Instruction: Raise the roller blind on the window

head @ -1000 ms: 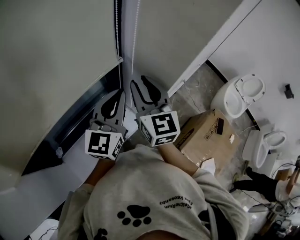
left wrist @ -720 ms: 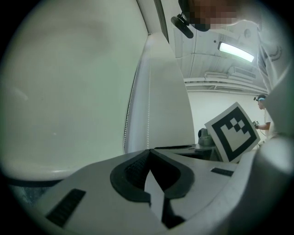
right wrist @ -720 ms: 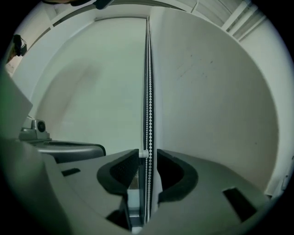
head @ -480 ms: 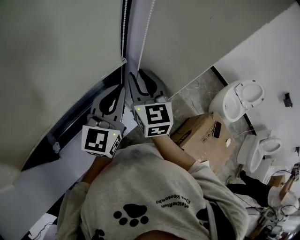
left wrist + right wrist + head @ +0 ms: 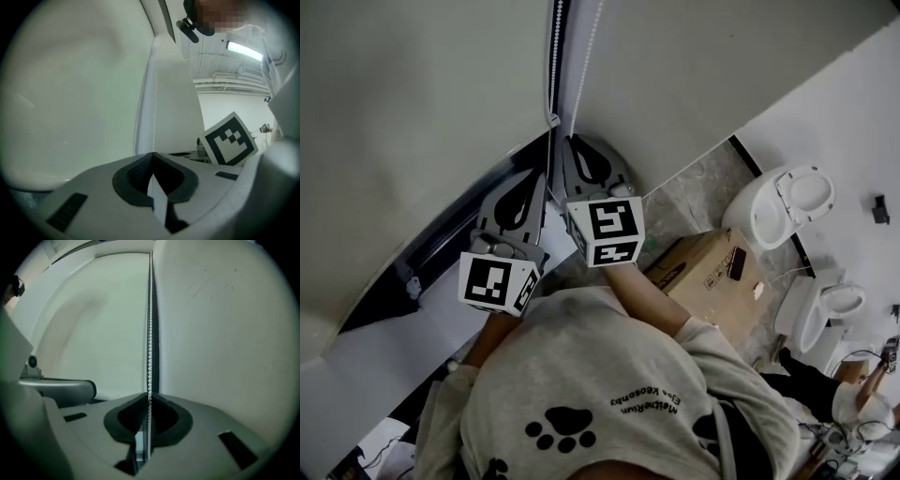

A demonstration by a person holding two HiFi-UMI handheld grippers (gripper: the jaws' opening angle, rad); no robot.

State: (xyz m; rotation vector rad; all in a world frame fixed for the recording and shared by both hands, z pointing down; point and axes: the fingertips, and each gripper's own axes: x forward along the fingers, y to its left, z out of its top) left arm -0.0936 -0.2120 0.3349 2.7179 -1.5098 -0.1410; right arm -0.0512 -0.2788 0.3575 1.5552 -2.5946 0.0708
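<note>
As our right claw (image 5: 150,394) has just been closing, it pinches the bead chain (image 5: 150,333). Our left claw (image 5: 153,153) is fully closed.

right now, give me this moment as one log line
left gripper shut on chain | right gripper jaws just closed on chain | blind part raised

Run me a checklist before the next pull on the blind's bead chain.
1. Right tool on the bead chain: ok; its jaws have just been closing, with the chain between them.
2. Left tool shut: ok.
3. Left tool pinching a strand: cannot tell.
4. Chain straight above the right tool: ok.
5. Tools side by side, not crossed: ok.
6. Roller blind raised: not ok; it hangs low, down by the tools.
</note>
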